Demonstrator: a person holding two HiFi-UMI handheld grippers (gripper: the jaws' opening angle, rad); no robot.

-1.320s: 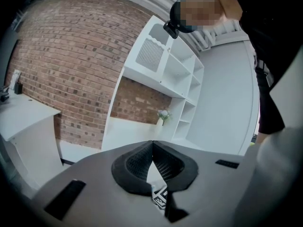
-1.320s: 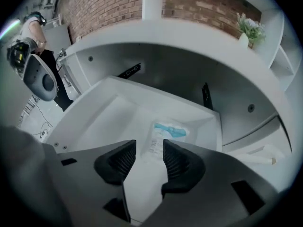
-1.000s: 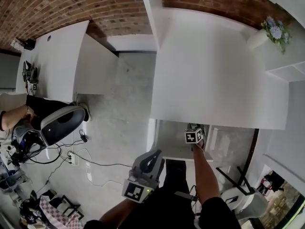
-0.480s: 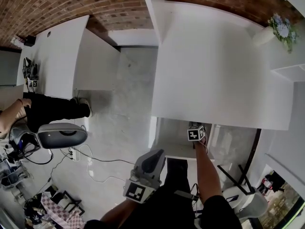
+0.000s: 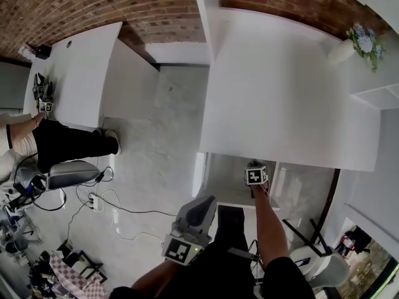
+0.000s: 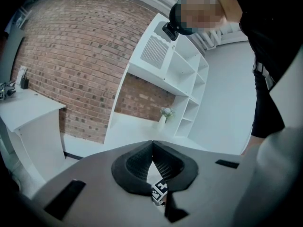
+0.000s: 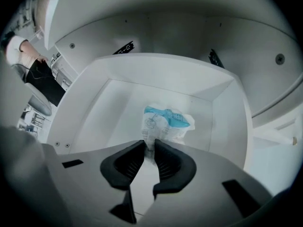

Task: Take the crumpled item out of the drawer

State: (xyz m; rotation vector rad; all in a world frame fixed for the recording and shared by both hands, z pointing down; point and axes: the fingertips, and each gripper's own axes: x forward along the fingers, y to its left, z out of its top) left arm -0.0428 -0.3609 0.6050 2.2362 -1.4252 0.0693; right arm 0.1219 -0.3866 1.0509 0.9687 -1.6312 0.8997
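The crumpled item (image 7: pixel 166 121) is a clear wrapper with blue print, lying on the floor of the open white drawer (image 7: pixel 90 108). My right gripper (image 7: pixel 149 144) reaches into the drawer; its jaws are closing, and the wrapper's near edge is pinched between the tips. In the head view only its marker cube shows on the right gripper (image 5: pixel 255 174), at the drawer (image 5: pixel 219 178) under the white table (image 5: pixel 280 98); the wrapper is hidden there. My left gripper (image 5: pixel 201 205) hangs low over the floor, away from the drawer, shut with nothing in it (image 6: pixel 152 144).
A second white desk (image 5: pixel 75 73) stands at the far left, with a person (image 5: pixel 56 143) and an office chair (image 5: pixel 62 173) beside it. Cables (image 5: pixel 106 207) trail over the grey floor. A flower vase (image 5: pixel 349 45) sits at the table's far right corner.
The person at the left has shifted and the office chair beside them has turned and slid left. Both grippers have stayed nearly where they were.
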